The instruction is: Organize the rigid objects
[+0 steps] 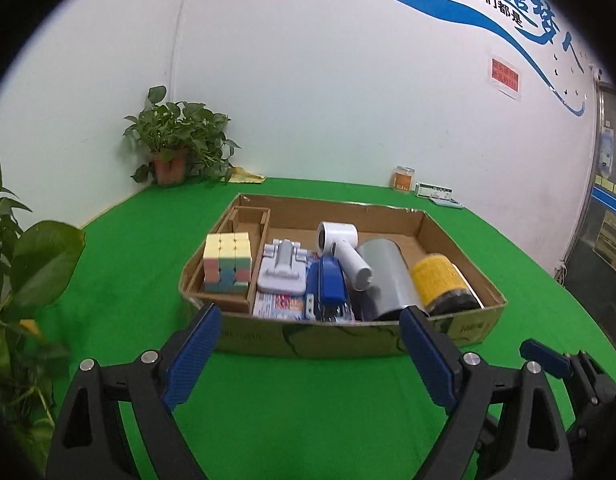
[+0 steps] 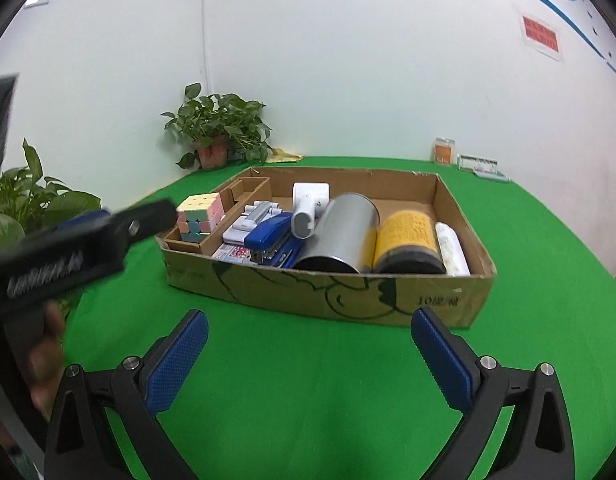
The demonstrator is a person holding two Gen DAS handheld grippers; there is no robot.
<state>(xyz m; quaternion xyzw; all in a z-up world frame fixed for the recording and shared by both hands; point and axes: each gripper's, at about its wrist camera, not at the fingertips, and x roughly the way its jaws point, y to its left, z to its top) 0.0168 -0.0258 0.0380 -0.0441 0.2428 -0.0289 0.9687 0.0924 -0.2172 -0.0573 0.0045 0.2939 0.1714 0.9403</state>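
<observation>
Fingers of the left gripper (image 1: 310, 332) and right gripper (image 2: 310, 334) stand wide, empty, above the green counter (image 2: 308, 380). The cardboard box (image 2: 348, 292) sits mid-counter, holding the cube (image 2: 197, 214), stapler (image 2: 267, 236), metal can (image 2: 340, 236) and yellow jar (image 2: 408, 240).

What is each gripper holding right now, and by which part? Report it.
Nothing is held. The left gripper and the right gripper both stand wide open over the green cloth, short of the cardboard box, with nothing between their pads.
</observation>
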